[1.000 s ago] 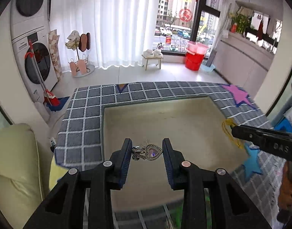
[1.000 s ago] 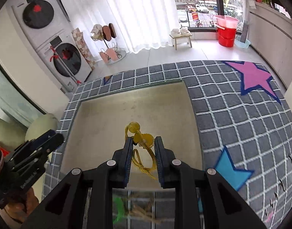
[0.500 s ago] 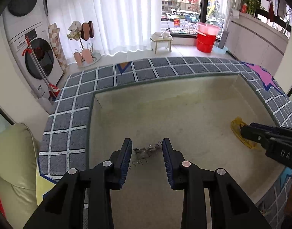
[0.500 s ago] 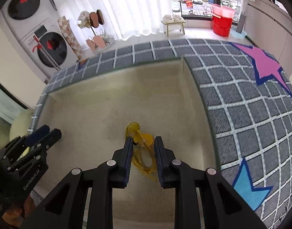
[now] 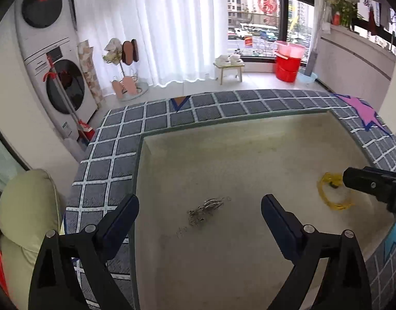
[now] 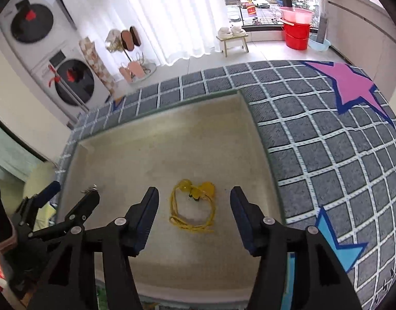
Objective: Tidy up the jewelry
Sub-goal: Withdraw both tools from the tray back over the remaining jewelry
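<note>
A silver chain necklace [image 5: 205, 210] lies in a small heap on the floor of the beige tray [image 5: 249, 122]. My left gripper [image 5: 199, 204] hangs just above it, its jaws opening wide, and neither pad touches the chain. A yellow cord necklace with yellow beads [image 6: 192, 206] lies loose on the tray floor further right. My right gripper [image 6: 194, 195] is over it, its jaws opening, with the cord between the fingers but free of them. In the left wrist view the yellow necklace [image 5: 332, 191] shows beside a right finger [image 5: 371, 183].
The tray sits on a grey grid mat [image 6: 314, 142] with a pink star [image 6: 353, 85] and a blue star [image 6: 335, 245]. A cream cushion [image 5: 24, 206] lies at the left. Stacked washing machines [image 5: 53, 59], a stool [image 5: 229, 68] and red buckets [image 5: 288, 64] stand beyond.
Both grippers sank into the tray and opened. The silver necklace dropped from the left jaws onto the tray floor. The yellow necklace came free of the right jaws and lies flat.
</note>
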A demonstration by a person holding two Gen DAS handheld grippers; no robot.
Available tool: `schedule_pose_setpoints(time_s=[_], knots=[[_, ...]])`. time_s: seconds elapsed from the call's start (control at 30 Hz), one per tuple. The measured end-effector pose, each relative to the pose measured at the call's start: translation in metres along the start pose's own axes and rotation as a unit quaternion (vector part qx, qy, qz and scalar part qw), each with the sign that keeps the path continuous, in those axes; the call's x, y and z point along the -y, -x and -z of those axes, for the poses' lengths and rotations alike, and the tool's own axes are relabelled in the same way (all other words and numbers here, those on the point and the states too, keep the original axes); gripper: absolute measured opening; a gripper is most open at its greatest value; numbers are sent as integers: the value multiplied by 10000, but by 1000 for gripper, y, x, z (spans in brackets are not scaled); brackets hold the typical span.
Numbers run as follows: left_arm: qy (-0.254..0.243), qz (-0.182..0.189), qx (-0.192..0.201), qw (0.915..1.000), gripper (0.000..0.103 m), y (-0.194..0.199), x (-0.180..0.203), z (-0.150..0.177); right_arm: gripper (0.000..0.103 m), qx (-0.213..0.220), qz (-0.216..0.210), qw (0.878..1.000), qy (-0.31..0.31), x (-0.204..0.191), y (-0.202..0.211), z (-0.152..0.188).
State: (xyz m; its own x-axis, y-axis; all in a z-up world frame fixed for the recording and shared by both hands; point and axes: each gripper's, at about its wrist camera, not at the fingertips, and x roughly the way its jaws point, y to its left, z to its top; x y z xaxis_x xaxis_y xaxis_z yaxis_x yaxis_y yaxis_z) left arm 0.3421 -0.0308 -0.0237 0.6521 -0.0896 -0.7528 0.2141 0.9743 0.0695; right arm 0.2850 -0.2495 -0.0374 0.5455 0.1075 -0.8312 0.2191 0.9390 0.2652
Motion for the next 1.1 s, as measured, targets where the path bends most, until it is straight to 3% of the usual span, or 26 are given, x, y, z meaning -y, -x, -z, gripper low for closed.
schedule_pose_setpoints(time_s=[0.13,0.2,0.23,0.63,0.8,1.1], knots=[[39,-14,93,9999,103,15,-4,0,63,82,-52,9999,-104,3,18,4],[65,0,252,9997,103,31,-6,1,74,134,-110,9997,-145,4,29,8],[49,13,324,9995,103,41,-8,4,86,171,-147,9996,-160,5,34,11],[353,465,81,9983,103,102,-27,64,88,821,-400,9957,-127,0,116,74],[444,607,-23,9972,103,113,-31,92,88,539,-278,9981,-131,2,132,102],[93,416,-189,9989,103,120,-21,126,88,-93,29,9998,153,3,133,167]])
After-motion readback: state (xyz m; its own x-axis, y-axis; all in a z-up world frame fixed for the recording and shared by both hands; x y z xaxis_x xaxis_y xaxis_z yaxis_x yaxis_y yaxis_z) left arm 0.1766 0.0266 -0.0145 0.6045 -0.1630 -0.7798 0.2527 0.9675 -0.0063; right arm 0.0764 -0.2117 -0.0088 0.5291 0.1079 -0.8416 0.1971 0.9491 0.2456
